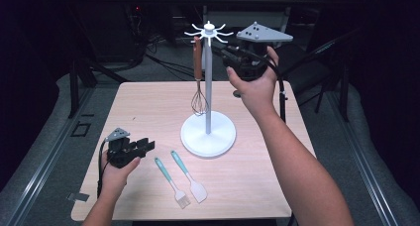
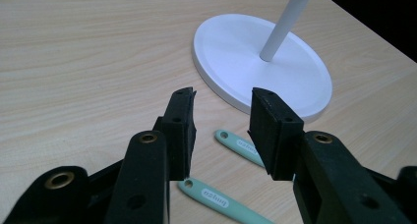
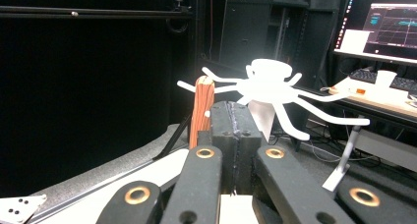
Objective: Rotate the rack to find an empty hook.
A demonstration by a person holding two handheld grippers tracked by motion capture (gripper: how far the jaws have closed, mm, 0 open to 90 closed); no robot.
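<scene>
A white stand [image 1: 208, 134] with a round base and a crown of hooks [image 1: 209, 30] rises mid-table. A whisk [image 1: 198, 94] with a wooden handle hangs from one hook. My right gripper [image 1: 223, 52] is held high, just right of the crown; its jaws are pressed together with nothing between them [image 3: 235, 108], and the wooden handle [image 3: 201, 111] is just beyond them to the left. My left gripper [image 1: 150, 145] rests low at the table's left, open and empty [image 2: 221, 103], pointing at the stand's base [image 2: 236, 52]. A teal-handled brush [image 1: 171, 179] and a teal-handled spatula [image 1: 190, 179] lie side by side near the front edge.
The wooden table [image 1: 148, 107] has bare room at the left and the far right. In the left gripper view the brush handle [image 2: 216, 199] and the spatula handle [image 2: 241, 146] lie under the jaws. A monitor [image 3: 383, 22] and a desk stand beyond the table.
</scene>
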